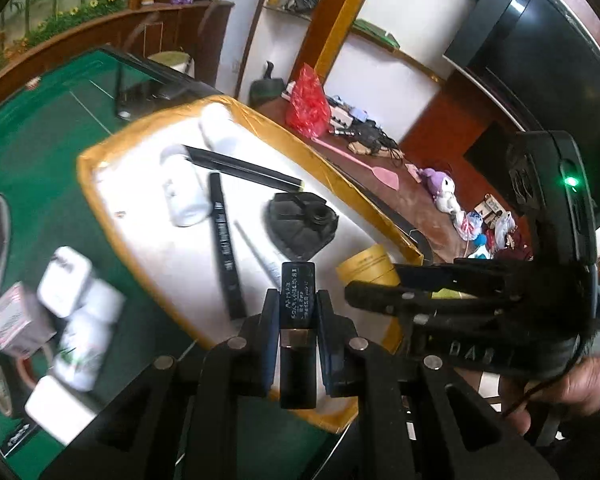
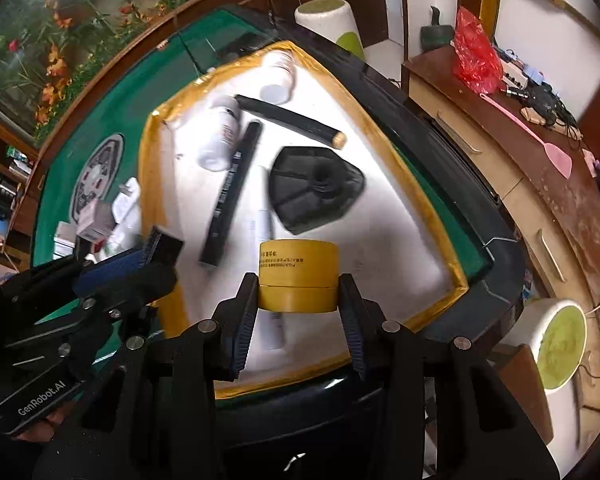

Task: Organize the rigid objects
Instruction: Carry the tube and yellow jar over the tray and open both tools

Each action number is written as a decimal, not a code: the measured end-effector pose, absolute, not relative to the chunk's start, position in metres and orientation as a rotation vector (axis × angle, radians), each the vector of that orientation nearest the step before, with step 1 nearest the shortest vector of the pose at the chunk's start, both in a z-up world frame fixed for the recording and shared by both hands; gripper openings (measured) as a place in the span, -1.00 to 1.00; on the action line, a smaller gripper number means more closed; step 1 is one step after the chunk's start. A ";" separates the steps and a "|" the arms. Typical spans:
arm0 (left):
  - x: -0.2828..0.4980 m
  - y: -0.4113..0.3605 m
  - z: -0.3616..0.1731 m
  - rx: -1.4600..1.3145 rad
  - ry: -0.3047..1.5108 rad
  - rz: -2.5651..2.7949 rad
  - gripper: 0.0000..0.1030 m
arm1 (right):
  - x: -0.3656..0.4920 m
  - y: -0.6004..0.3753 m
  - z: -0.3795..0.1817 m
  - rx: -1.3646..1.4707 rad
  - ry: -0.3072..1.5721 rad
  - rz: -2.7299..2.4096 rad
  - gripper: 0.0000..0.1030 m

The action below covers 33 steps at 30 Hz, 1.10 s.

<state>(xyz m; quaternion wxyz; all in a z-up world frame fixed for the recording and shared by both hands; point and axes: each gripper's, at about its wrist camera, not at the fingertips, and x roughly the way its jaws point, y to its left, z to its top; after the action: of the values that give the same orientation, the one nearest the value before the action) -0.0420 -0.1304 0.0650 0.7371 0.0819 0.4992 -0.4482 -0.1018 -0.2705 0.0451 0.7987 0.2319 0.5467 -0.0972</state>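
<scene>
My left gripper [image 1: 298, 312] is shut on a small black rectangular block [image 1: 298, 300] with white print, held above the white tray [image 1: 148, 184]. My right gripper [image 2: 298, 292] is shut on a round yellow jar [image 2: 298, 276] above the tray's near end [image 2: 380, 232]. On the tray lie a black heart-shaped part [image 1: 300, 222], a long black bar [image 1: 226, 252], a black tube [image 1: 240, 168], two white bottles [image 1: 184, 192] and a thin white stick [image 1: 260, 256]. The same things show in the right wrist view: the black part [image 2: 314, 190], the bar [image 2: 230, 192], the tube [image 2: 288, 120].
The tray has a yellow rim [image 2: 412, 184] and stands on a green-topped table [image 1: 32, 160]. White bottles and small boxes [image 1: 72, 312] stand on the felt left of the tray. A brown sideboard [image 2: 540, 184] with clutter and a pink swatter [image 2: 540, 136] is on the right.
</scene>
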 end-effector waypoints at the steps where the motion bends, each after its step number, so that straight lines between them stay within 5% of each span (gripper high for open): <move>1: -0.040 -0.135 0.060 0.180 1.117 -0.981 -0.68 | -0.101 -0.273 0.042 0.494 1.180 -0.207 -0.23; 17: -0.036 -0.147 0.029 0.206 1.207 -0.906 -0.65 | -0.089 -0.278 0.019 0.449 1.262 -0.153 -0.22; 20: -0.038 -0.146 0.031 0.200 1.213 -0.914 -0.54 | -0.089 -0.276 0.022 0.429 1.256 -0.180 -0.22; 25: -0.037 -0.136 0.040 0.154 1.191 -0.946 -0.03 | -0.093 -0.277 0.033 0.413 1.221 -0.228 -0.22; 33: -0.034 -0.098 0.062 0.121 1.126 -0.936 -0.01 | -0.092 -0.267 0.052 0.426 1.144 -0.266 -0.22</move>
<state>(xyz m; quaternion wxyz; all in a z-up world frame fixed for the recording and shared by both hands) -0.0344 -0.0985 0.0618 0.7421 0.0551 0.5138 -0.4269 -0.0917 -0.2674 0.0518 0.8112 0.1992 0.5355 -0.1247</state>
